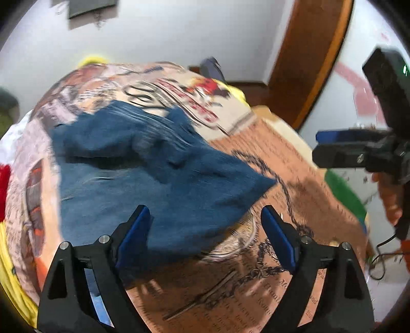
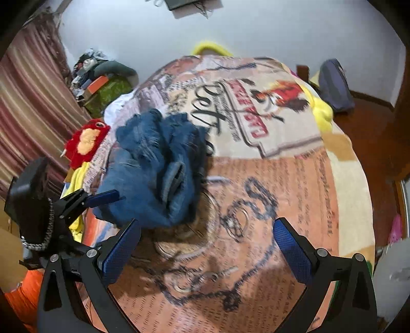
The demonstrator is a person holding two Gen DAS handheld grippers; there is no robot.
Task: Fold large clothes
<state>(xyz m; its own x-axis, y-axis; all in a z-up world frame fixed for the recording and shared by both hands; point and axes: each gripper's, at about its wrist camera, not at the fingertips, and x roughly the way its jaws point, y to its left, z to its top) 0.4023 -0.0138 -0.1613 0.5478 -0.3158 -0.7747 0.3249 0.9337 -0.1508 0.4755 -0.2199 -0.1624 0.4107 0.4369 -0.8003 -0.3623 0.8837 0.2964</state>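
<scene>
1. Blue denim garment (image 1: 153,174) lies crumpled on the printed blanket (image 1: 282,166).
2. Left gripper (image 1: 205,230) and right gripper (image 2: 207,246) both spread, holding nothing.
3. Risk: pinching bunched layers would probably fold it crooked.

1. Motion blur smears the blue garment (image 1: 143,164), hiding its folds.
2. The bedspread's small print (image 2: 302,205) is unreadable.
3. The wall frame (image 1: 89,7) at 12 o'clock is cut off.
</scene>
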